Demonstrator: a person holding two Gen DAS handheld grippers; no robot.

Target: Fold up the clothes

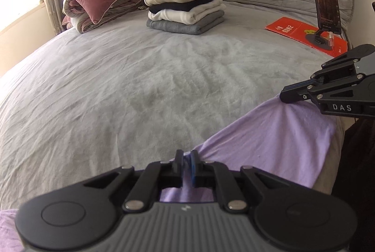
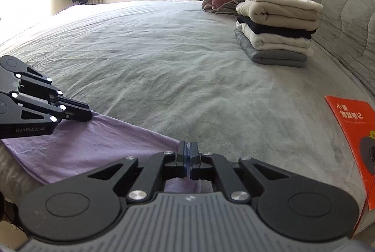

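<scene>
On bed (image 1: 117,88), two grippers' fingers (image 1: 179,158) pinching one lilac garment (image 1: 269,135), four folded clothes (image 1: 185,1) stacked.

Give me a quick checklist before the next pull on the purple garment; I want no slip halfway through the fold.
1. Left tool pinching the purple garment: ok, cloth bunched between its pads.
2. Right tool gripping the same edge: ok, jaws shut at the fabric's corner.
3. Edge between the two tools taut: ok, it runs fairly straight with slight wrinkles.
4. Bed surface ahead free for laying the garment: ok, bare grey cover.
5. Stack of folded clothes out of the way: ok, far back by the pillow.
6. Rest of the garment free of snags: cannot tell, it hangs below view.
</scene>
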